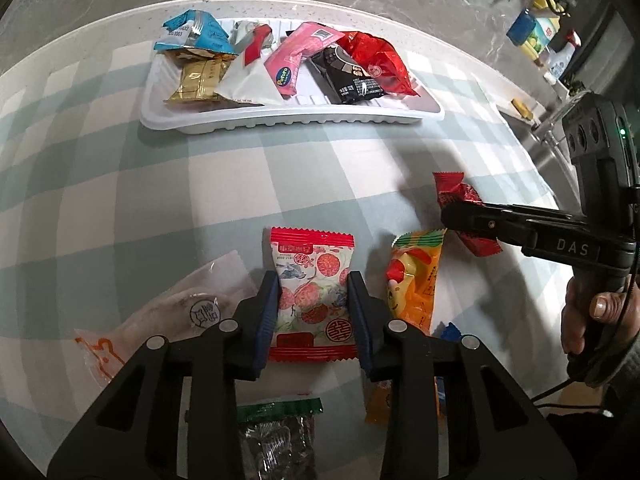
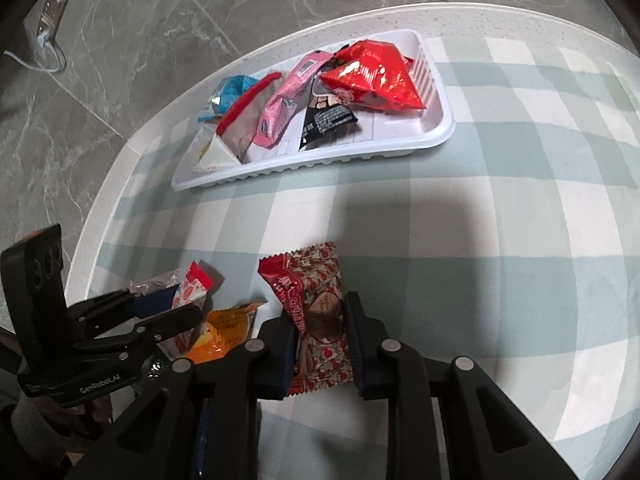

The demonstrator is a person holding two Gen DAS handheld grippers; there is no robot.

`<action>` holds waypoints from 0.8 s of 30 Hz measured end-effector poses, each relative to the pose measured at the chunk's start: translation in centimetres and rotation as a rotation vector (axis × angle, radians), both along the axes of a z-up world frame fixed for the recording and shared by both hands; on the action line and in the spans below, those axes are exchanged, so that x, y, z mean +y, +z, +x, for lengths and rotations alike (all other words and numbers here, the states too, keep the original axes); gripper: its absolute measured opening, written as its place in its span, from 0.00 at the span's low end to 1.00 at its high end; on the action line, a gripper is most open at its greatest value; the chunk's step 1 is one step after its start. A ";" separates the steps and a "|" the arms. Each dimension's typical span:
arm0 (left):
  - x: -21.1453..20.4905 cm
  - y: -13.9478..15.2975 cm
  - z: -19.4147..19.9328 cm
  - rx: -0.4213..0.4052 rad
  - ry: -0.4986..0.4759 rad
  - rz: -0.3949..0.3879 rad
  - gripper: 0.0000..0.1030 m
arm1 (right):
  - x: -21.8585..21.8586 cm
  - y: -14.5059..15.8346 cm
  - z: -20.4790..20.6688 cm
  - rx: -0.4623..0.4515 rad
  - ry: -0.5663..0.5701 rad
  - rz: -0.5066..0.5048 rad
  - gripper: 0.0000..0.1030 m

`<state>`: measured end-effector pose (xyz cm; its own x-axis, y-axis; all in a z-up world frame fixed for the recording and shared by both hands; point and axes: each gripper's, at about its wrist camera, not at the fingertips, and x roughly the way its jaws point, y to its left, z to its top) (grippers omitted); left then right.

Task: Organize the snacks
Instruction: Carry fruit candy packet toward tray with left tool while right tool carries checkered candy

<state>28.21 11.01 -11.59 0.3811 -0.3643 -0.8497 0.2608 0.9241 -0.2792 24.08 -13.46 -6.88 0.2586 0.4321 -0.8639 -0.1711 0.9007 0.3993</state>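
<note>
A white tray (image 1: 280, 118) at the far side of the table holds several snack packets; it also shows in the right wrist view (image 2: 320, 160). My left gripper (image 1: 314, 284) is shut on a red-and-white floral packet (image 1: 312, 280), with its blue pads touching both sides. That packet shows between the left fingers in the right wrist view (image 2: 192, 290). My right gripper (image 2: 318, 312) is shut on a dark red heart-patterned packet (image 2: 316, 300), seen in the left wrist view (image 1: 456, 196) pinched by the black fingers.
An orange packet (image 1: 416, 276) lies between the grippers, also in the right wrist view (image 2: 224, 330). A pale translucent packet (image 1: 180, 308), a green-topped dark packet (image 1: 276, 436) and a blue packet (image 1: 450, 330) lie near me. The round table's edge (image 2: 132, 140) drops to a marble floor.
</note>
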 end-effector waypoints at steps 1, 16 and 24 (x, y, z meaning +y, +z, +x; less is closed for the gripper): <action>0.2 0.1 -0.2 0.000 0.003 -0.011 0.30 | -0.1 0.1 -0.1 -0.001 -0.003 0.006 0.24; 1.5 3.8 -0.6 -0.039 0.037 -0.108 0.30 | -1.2 2.2 0.2 0.001 -0.053 0.106 0.24; 2.4 5.6 0.8 -0.054 0.059 -0.144 0.30 | -0.7 3.5 1.5 -0.020 -0.053 0.131 0.24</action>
